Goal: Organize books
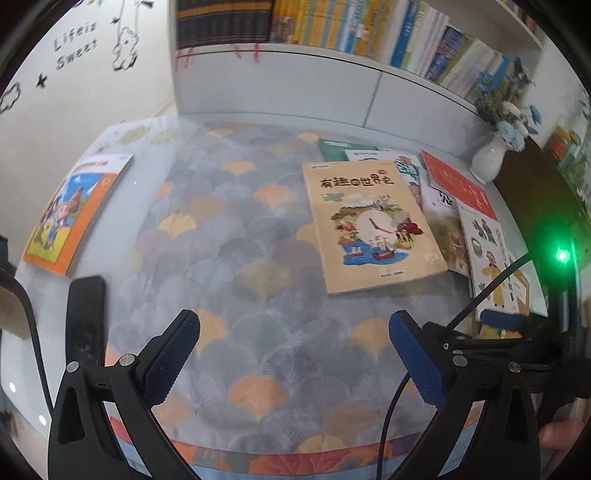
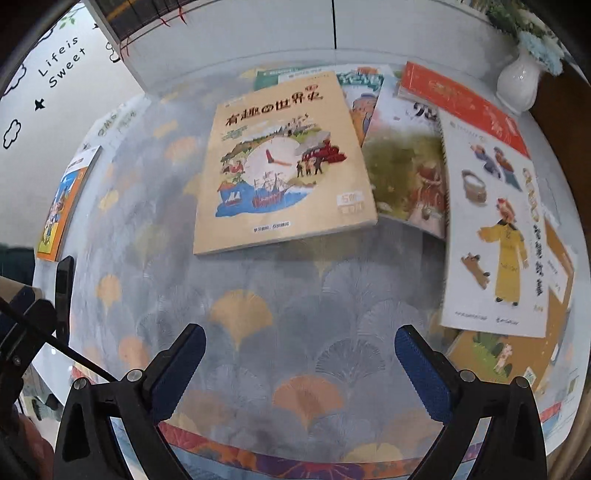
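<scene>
A tan book with a clock picture lies on the patterned table, on top of a spread of several overlapping books. Among them are a white book with a yellow-robed figure, a red book and a green book. An orange picture book lies alone at the table's left edge. My left gripper hovers open over bare tablecloth near the front edge. My right gripper is open too, just short of the tan book, holding nothing.
A black phone lies by the orange book. A white vase with blue flowers stands at the back right. A white shelf full of upright books rises behind the table. The right gripper's body shows beside my left one.
</scene>
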Tool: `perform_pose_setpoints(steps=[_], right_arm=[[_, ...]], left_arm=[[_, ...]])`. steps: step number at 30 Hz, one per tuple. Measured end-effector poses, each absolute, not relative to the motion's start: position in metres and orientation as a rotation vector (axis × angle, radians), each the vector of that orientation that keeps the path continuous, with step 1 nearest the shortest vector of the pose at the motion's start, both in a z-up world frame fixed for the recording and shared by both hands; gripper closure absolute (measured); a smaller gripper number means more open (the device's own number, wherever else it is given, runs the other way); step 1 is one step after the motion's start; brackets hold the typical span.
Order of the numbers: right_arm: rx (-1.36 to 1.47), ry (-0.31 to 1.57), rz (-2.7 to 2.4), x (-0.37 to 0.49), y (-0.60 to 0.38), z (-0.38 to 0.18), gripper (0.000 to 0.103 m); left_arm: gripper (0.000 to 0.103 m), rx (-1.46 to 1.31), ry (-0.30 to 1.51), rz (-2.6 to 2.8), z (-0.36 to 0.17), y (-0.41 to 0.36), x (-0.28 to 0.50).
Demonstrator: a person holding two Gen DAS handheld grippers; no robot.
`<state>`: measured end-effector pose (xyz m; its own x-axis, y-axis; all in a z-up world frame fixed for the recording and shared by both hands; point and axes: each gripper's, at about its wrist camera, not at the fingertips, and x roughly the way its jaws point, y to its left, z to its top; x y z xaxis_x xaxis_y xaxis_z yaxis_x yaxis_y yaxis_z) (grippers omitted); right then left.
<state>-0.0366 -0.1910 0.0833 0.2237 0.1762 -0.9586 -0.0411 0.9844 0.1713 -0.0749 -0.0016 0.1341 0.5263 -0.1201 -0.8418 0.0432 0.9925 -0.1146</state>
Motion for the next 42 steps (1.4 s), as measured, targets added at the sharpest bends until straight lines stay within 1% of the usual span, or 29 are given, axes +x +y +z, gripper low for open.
perform_pose_setpoints(steps=[6, 30, 42], right_arm=[[0.13, 1.304, 0.147, -0.037, -0.199, 0.094, 0.001], [0.116, 1.291, 0.162, -0.042, -0.192, 0.094, 0.001], [0.147, 1.232, 0.099, -0.039, -0.209, 0.101, 0.001]], left_arm=[[0.001, -0.069, 1.012, -0.126, 0.135, -0.012, -0.071], [0.001, -0.063, 1.002, -0.098, 0.135, -0.011, -0.074], [0.001, -0.051, 1.044, -0.11, 0.12, -0.01, -0.062]])
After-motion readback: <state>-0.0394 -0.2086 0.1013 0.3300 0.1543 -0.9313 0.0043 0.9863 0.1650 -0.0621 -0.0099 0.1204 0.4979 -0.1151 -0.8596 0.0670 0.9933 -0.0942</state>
